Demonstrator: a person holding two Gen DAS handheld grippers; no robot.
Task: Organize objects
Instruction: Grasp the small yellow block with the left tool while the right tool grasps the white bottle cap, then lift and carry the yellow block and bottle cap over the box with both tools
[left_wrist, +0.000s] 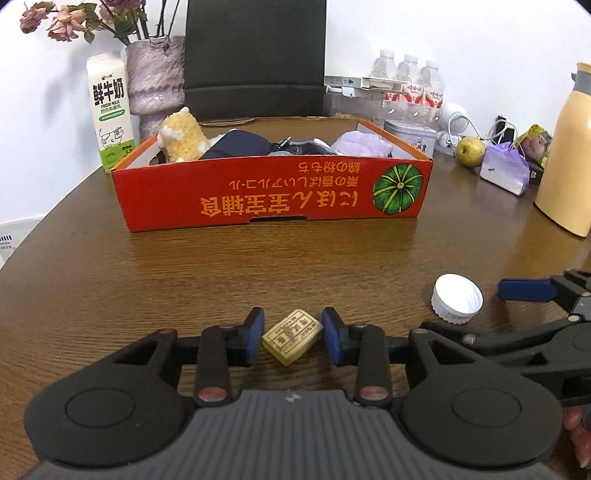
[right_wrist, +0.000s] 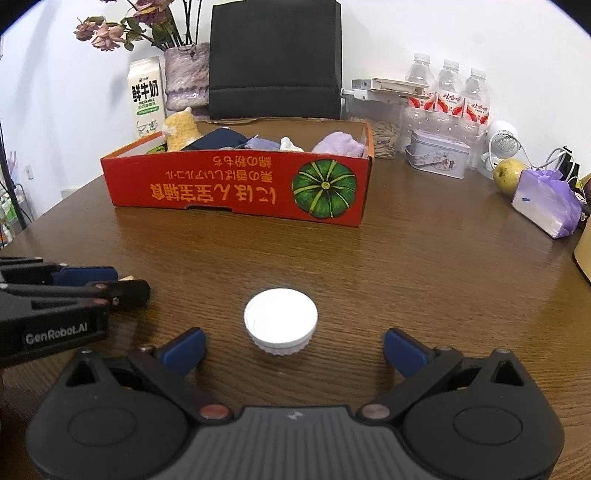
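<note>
A small yellowish block (left_wrist: 291, 339) with printed writing lies on the wooden table (left_wrist: 184, 280), and my left gripper (left_wrist: 293, 334) is shut on it, its blue pads (left_wrist: 255, 334) pressing the block's two sides. A white bottle cap (right_wrist: 280, 319) lies upside down on the table to the right of it. My right gripper (right_wrist: 293, 349) stands open around the cap, both pads well clear of it. Farther back stands a red cardboard box (right_wrist: 236, 184) printed with a pumpkin. It holds a plush toy (right_wrist: 181, 131), a dark pouch and purple cloth.
Behind the box are a milk carton (left_wrist: 109, 110), a vase of dried flowers (left_wrist: 155, 81) and a black chair back (left_wrist: 255, 55). At the right stand water bottles (right_wrist: 448, 96), a tin (right_wrist: 439, 153), a pear (right_wrist: 508, 175), a purple bag (right_wrist: 546, 206) and a yellow flask (left_wrist: 569, 155).
</note>
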